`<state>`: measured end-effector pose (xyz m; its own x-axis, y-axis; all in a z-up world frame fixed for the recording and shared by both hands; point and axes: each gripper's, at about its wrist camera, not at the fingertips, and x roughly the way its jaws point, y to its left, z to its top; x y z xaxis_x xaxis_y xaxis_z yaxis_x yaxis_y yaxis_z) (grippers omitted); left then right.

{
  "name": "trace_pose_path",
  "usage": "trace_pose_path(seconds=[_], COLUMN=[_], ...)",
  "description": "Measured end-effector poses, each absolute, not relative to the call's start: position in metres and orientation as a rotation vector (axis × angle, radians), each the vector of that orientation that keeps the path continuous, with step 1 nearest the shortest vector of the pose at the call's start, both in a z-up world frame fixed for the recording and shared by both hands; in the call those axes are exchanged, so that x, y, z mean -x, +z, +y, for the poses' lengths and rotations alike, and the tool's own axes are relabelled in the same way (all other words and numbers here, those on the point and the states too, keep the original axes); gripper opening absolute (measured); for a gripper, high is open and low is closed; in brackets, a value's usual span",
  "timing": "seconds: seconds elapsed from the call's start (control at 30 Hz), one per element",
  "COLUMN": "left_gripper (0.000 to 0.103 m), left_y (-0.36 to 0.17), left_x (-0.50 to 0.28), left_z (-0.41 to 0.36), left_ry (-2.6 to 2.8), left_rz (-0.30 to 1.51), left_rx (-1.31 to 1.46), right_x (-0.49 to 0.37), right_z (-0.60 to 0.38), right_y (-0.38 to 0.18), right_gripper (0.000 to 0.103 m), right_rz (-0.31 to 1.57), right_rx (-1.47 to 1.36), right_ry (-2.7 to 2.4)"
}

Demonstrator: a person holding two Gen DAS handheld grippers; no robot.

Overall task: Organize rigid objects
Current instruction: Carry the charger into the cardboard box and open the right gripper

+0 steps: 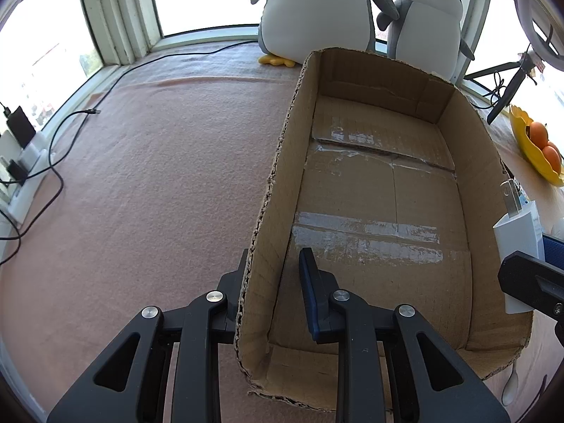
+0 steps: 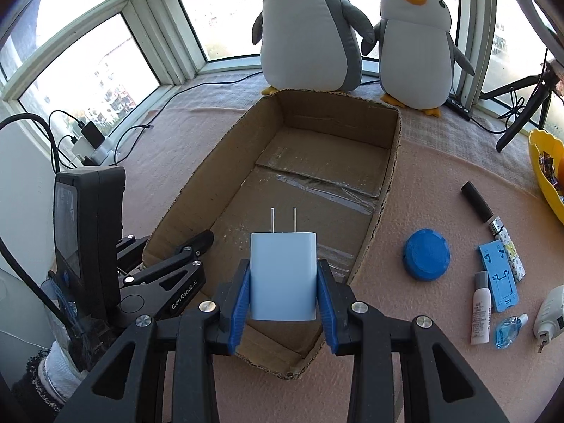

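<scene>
An open cardboard box [image 1: 275, 190] [image 2: 197, 190] lies on the pink cloth, with nothing in it. My left gripper [image 1: 273, 283] straddles the box's left wall near its front corner, one finger outside and one inside, with the wall loose in the gap. My right gripper [image 2: 283, 289] is shut on a white plug charger [image 2: 282, 275], prongs pointing forward, held above the box's near end. The charger also shows at the right edge of the left wrist view [image 1: 518, 243]. On the cloth right of the box lie a blue round lid [image 2: 426, 253], a blue phone stand [image 2: 498, 275], a small white bottle [image 2: 480, 312] and a black-capped tube [image 2: 493, 222].
Two plush penguins [image 2: 306, 31] [image 2: 416, 49] stand behind the box by the window. A yellow fruit bowl [image 2: 546, 172] sits at the far right, a tripod [image 2: 521, 112] behind it. A power strip with cables [image 2: 95, 144] lies at the left. A small blue vial [image 2: 507, 331] and a white device [image 2: 550, 313] lie near the right edge.
</scene>
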<state>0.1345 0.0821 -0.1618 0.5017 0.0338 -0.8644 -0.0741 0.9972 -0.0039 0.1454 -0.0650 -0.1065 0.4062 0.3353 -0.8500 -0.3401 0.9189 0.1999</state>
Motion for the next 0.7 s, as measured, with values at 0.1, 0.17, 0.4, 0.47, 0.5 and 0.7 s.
trace_pose_path(seconds=[0.1,0.17,0.4,0.47,0.5,0.7], left_gripper=[0.023,0.023,0.023,0.023,0.023,0.023], left_y=[-0.162,-0.162,-0.162,-0.162,-0.162,-0.162], left_x=[-0.135,-0.135,-0.135,-0.135,-0.135,-0.135], left_z=[0.081,0.081,0.081,0.081,0.080,0.080], left_ry=[0.067,0.067,0.070,0.071,0.072,0.072], left_rz=[1.042,1.041,1.041,1.041,1.041,1.041], left_rx=[0.038,0.038,0.040,0.038,0.037,0.038], right_x=[-0.145,-0.145,-0.143,-0.143,-0.143,-0.137], right_z=[-0.061,-0.061,-0.075,-0.085,-0.091,-0.139], right_y=[-0.107,-0.103,-0.088,-0.084,-0.082,-0.074], right_gripper=[0.035,0.051,0.056,0.056,0.056,0.056], right_rz=[1.069,1.049,1.010,1.006,1.007,1.007], right_rx=[0.022,0.020,0.005,-0.017,-0.031,-0.092], right_ry=[0.433,0.430,0.402,0.387,0.380,0.302])
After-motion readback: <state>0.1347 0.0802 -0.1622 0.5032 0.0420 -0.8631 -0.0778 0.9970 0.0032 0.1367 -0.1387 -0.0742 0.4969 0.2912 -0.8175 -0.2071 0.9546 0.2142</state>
